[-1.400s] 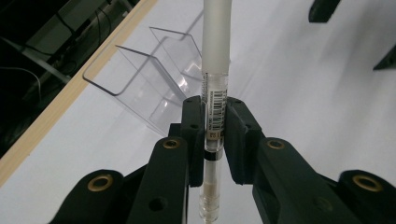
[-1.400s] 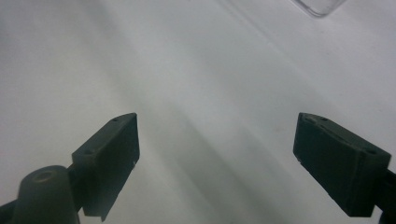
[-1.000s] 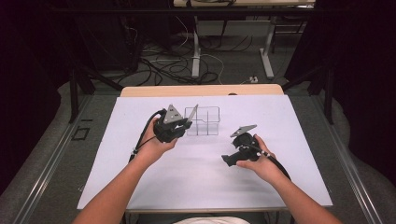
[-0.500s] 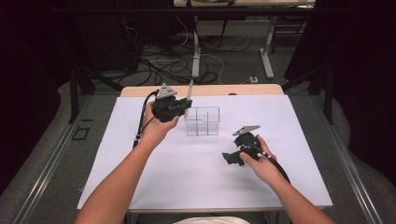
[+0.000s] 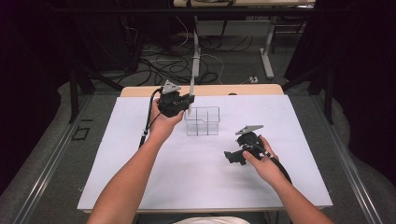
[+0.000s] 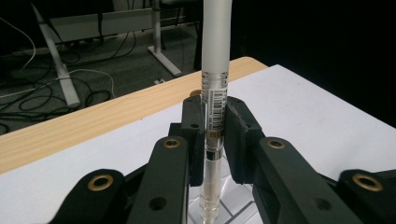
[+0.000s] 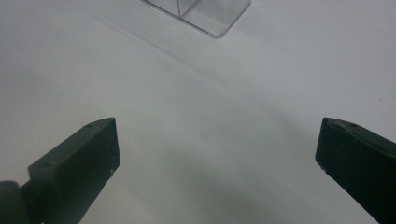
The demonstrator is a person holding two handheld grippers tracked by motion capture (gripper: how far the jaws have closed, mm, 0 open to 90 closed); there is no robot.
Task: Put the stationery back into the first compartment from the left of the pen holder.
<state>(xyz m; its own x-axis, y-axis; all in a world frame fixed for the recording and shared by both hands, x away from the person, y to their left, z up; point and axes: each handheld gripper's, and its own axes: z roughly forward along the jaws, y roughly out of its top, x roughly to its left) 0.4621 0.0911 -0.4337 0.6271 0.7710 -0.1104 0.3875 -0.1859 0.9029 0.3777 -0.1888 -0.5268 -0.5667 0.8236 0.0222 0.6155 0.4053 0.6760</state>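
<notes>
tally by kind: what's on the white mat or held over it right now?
Pen: 1, upright, clamped in the left gripper
Clear divided organiser: 1
Grippers: 2, the right gripper open with nothing between its jaws
Total: 4

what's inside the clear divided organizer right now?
The clear organizer looks empty in the high view. The pen, clamped upright in the left gripper, hangs with its tip at the organizer's near-left corner; the fingers hide whether the tip is inside a compartment.
</notes>
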